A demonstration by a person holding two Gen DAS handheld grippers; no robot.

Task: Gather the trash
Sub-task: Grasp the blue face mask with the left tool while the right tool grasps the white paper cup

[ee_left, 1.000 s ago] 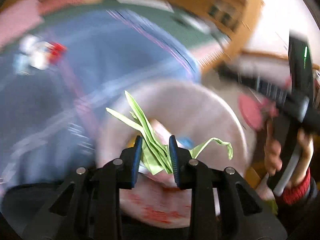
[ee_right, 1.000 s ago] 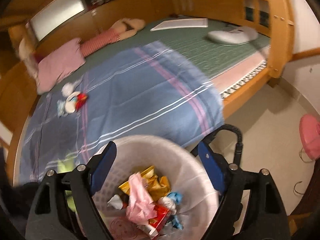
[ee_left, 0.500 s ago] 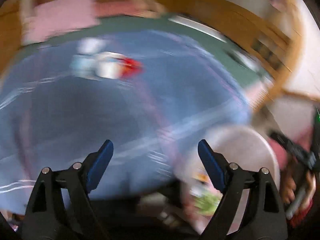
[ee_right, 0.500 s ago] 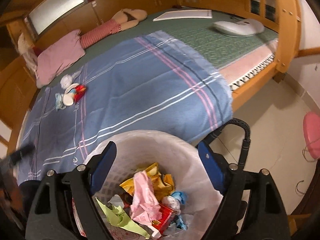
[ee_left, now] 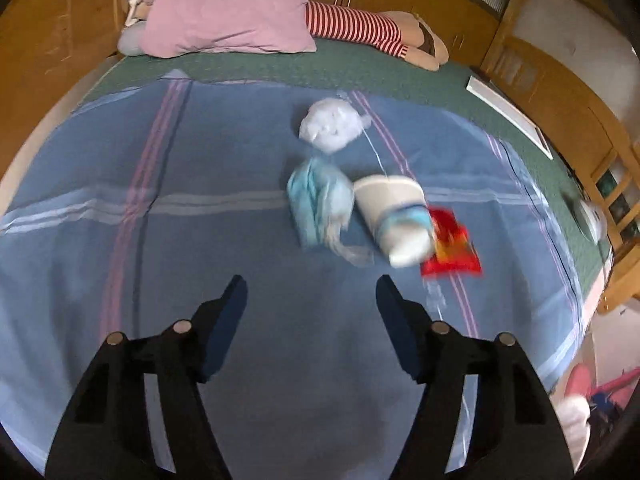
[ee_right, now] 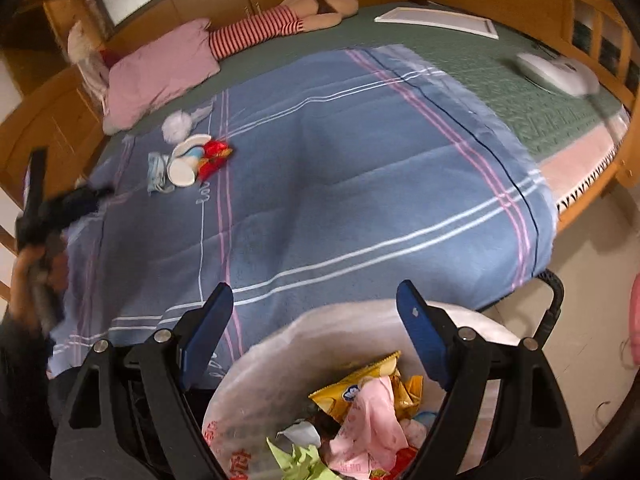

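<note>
My left gripper (ee_left: 310,292) is open and empty above the blue striped blanket (ee_left: 200,240). Just ahead of it lies a trash cluster: a white paper cup (ee_left: 394,216) on its side, a light blue crumpled mask (ee_left: 318,200), a red wrapper (ee_left: 450,246) and a white crumpled ball (ee_left: 330,124). My right gripper (ee_right: 314,304) is open and empty over the white-lined bin (ee_right: 260,380), which holds yellow wrappers (ee_right: 360,380), pink paper (ee_right: 370,416) and green paper (ee_right: 304,462). The same cluster shows far left in the right wrist view, around the cup (ee_right: 184,162).
A pink pillow (ee_left: 228,12) and a striped stuffed toy (ee_left: 356,30) lie at the bed's head. A white board (ee_right: 438,24) and a white device (ee_right: 554,70) rest on the green mattress (ee_right: 520,92). Wooden bed frame (ee_right: 592,184) borders it; tiled floor (ee_right: 592,320) lies right.
My left gripper let the green paper go into the bin, opened, and swung left over the blanket toward the trash cluster. The right gripper stayed open over the bin.
</note>
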